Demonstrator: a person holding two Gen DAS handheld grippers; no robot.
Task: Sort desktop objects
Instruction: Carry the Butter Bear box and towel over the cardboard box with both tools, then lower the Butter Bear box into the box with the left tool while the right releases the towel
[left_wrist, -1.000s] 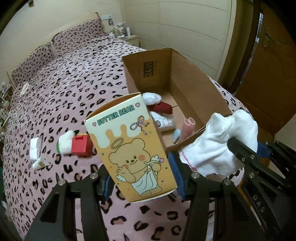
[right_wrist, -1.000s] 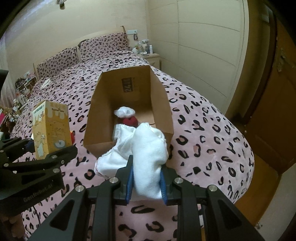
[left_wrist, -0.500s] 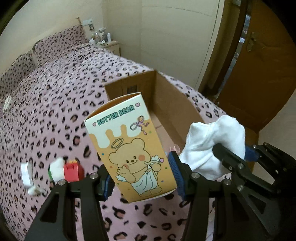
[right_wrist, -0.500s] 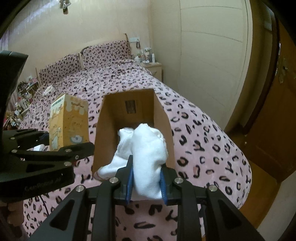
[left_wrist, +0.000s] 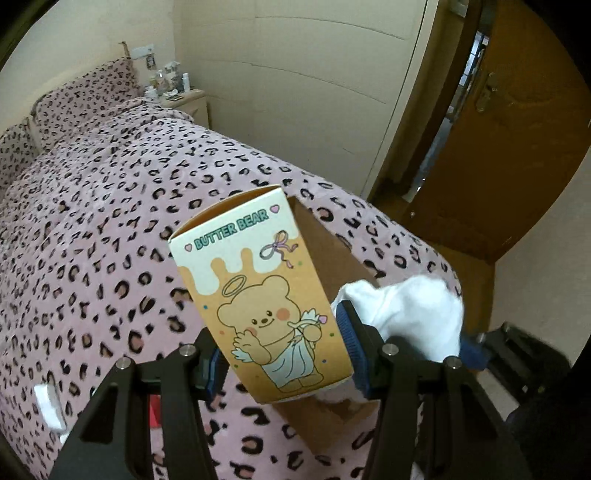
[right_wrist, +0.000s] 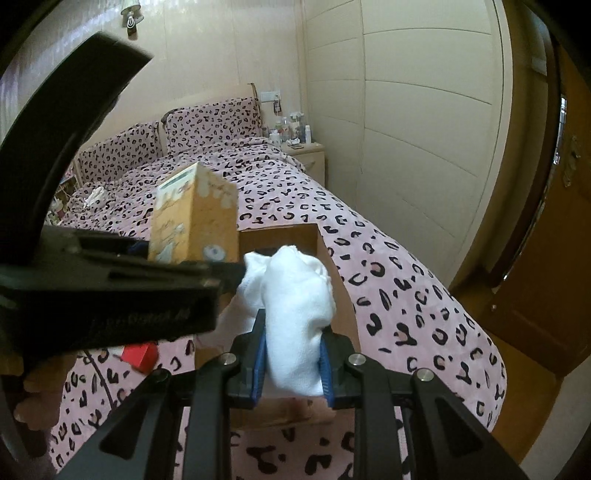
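Both grippers are loaded above the cardboard box (right_wrist: 334, 291), which sits near the bed's (left_wrist: 110, 206) foot edge: the left gripper (left_wrist: 282, 356) has its jaws clamped on the sides of the Butter Bear carton (left_wrist: 264, 291), and the right gripper (right_wrist: 291, 365) has its jaws squeezed tight on a bunched white cloth (right_wrist: 295, 295). Neither item is in the box yet, so I judge the sorting to be partway through, with both drops still to come. A red toy (right_wrist: 140, 356) and a small white item (left_wrist: 50, 404) lie loose on the bedspread beside the box, apparently left for later.
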